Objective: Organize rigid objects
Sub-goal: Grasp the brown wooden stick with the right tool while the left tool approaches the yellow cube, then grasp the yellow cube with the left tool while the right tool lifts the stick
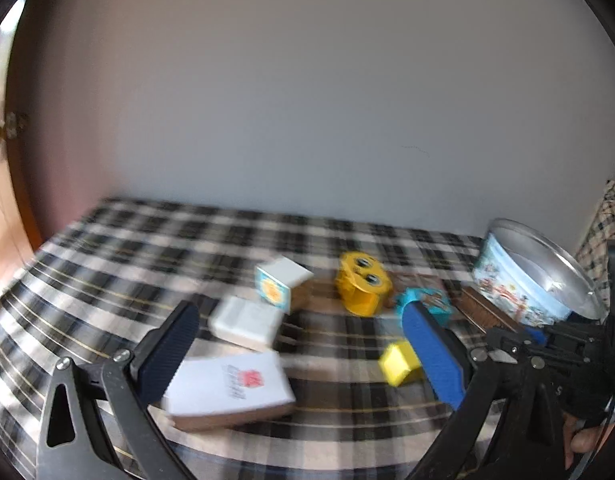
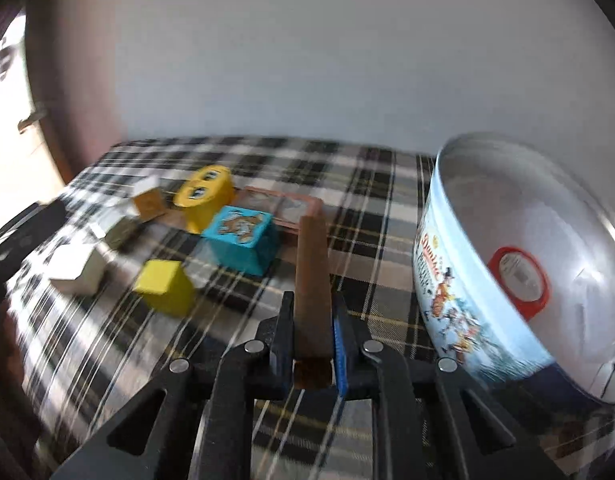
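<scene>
Boxes point(image 2: 243, 238) lie left of the tin point(image 2: 503, 264) on the cloth point(image 2: 371, 184).

Black-and-white plaid cloth point(image 2: 371, 184) over the whole surface, running back to a pale wall. Scattered on it: 1 yellow tin point(image 2: 205, 196), 1 teal box point(image 2: 243, 240), 1 small yellow block point(image 2: 163, 286), white boxes point(image 1: 245, 322), 1 flat white packet point(image 1: 231, 390). Large round tin point(image 2: 507, 264) at the right edge.
</scene>
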Tool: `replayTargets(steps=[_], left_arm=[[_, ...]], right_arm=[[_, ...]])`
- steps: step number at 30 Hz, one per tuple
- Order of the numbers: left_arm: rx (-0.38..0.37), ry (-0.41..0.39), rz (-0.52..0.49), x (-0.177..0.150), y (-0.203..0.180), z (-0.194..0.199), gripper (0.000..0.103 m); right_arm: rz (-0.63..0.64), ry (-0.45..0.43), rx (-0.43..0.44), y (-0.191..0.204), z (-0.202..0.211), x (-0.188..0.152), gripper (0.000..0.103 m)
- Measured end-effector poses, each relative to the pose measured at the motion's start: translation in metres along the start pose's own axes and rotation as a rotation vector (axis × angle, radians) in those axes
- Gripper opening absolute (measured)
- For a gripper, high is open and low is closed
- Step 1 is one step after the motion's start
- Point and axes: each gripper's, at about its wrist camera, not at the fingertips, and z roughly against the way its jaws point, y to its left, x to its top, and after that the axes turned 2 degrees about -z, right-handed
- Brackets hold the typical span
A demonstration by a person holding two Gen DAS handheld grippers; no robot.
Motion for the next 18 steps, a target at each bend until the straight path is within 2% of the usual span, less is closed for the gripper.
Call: replayTargets(steps=[2, 5, 7, 10, 13, 15, 18], left_arm=[[-0.02, 0.034, -0.008, -0.003, -0.014, -0.006, 0.102], [-0.004, 0.046, -0.067, -0.004, -0.035, -0.009, 0.102], [0.017, 0.067, -0.083, -0.004, -0.046, -0.015, 0.102], [0.041, 0.152, -0.079, -0.005, -0.059, -0.034, 0.097], [0.02, 0.246, -0.075, -0.008, -0.069, -0.052, 0.079], [0.014, 0.301, -0.095, -0.012, -0.074, -0.063, 0.053], [-0.026, 0.346, -0.051, -0.014, -0.066, -0.07, 0.041]], right_arm=[[0.008, -0.028, -0.008, 0.0, 0.007, -0.002, 0.018], [-0.014, -0.036, 0.0, -0.008, 0.01, -0.004, 0.018], [-0.056, -0.039, 0.045, -0.016, 0.013, -0.005, 0.018], [-0.097, -0.069, 0.093, -0.033, 0.032, -0.007, 0.018], [-0.098, -0.077, 0.061, -0.032, 0.034, -0.006, 0.018], [-0.102, -0.061, 0.063, -0.029, 0.028, -0.006, 0.018], [-0.116, -0.08, 0.081, -0.027, 0.026, -0.003, 0.018]])
